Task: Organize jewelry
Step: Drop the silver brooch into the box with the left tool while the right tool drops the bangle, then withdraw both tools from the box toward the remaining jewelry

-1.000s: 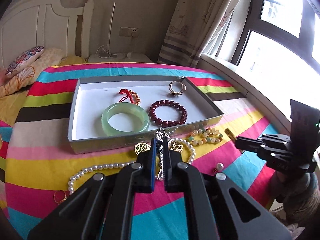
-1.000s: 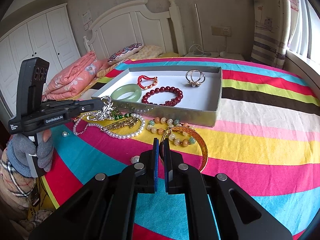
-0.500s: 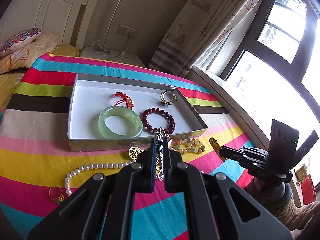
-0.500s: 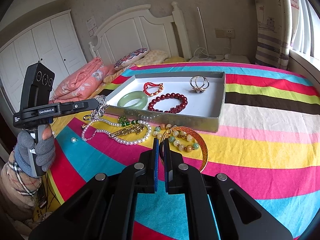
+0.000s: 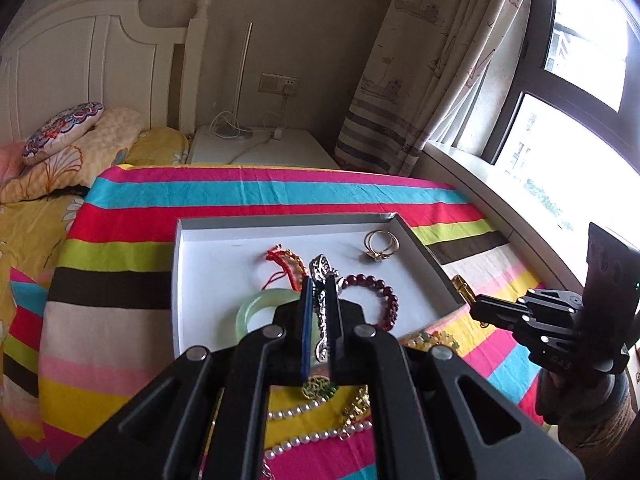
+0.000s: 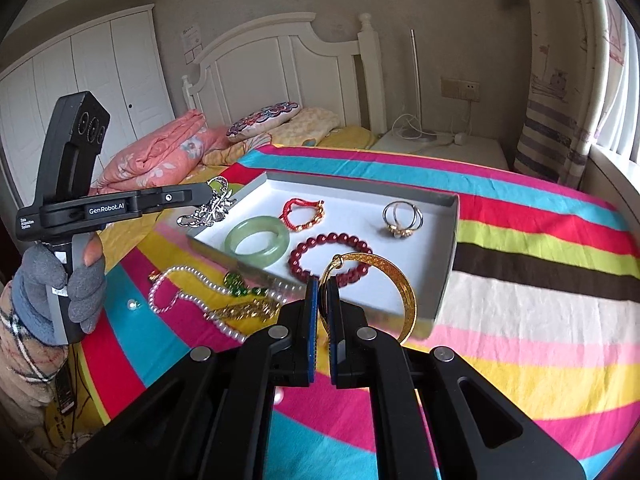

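Silver chain (image 5: 322, 276) is clamped in your left gripper (image 5: 319, 280) and has risen off the striped bedspread (image 6: 540, 280) to hang over the tray (image 6: 450, 264); your right gripper (image 6: 322, 284), pinching the gold bangle (image 6: 394, 280), has lifted it likewise to the tray's near edge.

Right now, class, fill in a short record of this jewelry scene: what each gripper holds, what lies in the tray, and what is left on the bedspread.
left gripper: shut on silver chain
right gripper: shut on gold bangle
tray contents: jade bangle, red bead bracelet, red cord bracelet, rings
on bedspread: pearl necklace, green pendant
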`<action>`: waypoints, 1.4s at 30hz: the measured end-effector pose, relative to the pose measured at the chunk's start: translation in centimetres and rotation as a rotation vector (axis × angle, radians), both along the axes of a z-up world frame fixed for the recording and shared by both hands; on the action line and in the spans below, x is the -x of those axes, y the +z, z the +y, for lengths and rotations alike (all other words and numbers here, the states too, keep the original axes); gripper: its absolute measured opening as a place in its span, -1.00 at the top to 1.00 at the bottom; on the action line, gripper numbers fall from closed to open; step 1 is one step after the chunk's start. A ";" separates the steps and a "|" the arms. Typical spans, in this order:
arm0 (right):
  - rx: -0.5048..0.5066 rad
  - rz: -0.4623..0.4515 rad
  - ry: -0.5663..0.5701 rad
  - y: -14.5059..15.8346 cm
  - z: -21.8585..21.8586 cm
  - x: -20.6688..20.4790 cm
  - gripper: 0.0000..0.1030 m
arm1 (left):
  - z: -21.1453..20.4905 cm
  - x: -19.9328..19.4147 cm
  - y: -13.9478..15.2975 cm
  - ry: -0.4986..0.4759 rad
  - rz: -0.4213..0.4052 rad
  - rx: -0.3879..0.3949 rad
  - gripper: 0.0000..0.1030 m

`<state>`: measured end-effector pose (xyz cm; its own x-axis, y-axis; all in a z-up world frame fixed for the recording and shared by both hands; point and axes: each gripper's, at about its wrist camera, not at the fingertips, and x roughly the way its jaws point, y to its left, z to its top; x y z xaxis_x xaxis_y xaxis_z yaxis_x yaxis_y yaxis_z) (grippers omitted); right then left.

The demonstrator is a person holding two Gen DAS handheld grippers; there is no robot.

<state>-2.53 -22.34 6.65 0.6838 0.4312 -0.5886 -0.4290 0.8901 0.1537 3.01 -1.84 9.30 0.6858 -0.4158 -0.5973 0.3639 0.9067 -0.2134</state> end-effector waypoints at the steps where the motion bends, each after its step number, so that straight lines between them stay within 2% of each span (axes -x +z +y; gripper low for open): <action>1: 0.002 0.003 0.000 0.0 0.1 -0.5 0.92 | -0.2 -0.5 0.1 0.009 -0.002 -0.019 0.90; 11: 0.056 0.036 0.004 -0.6 1.3 -4.7 0.92 | -0.6 -6.0 -1.3 0.122 0.024 -0.204 0.90; 18: 0.048 0.090 -0.036 -2.1 0.7 -7.4 0.92 | -0.4 -8.6 -3.0 0.188 0.038 -0.337 0.90; 36: 0.041 0.135 -0.092 -3.2 0.2 -10.2 0.91 | -0.5 -10.3 -4.4 0.216 0.058 -0.359 0.87; 38: 0.030 0.136 -0.099 -3.3 0.1 -10.3 0.89 | -0.2 -10.3 -4.3 0.226 0.061 -0.349 0.71; 40: 0.015 0.132 -0.104 -3.2 -0.1 -10.3 0.87 | -0.1 -10.2 -4.2 0.240 0.052 -0.348 0.27; 42: -0.003 0.135 -0.107 -3.0 -0.3 -10.3 0.82 | 0.1 -10.0 -4.1 0.248 0.043 -0.339 0.17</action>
<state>7.80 -22.66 3.65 0.6406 0.3623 -0.6770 -0.3071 0.9290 0.2067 13.02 -1.74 5.25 0.7115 -0.0165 -0.7025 0.1233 0.9871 0.1017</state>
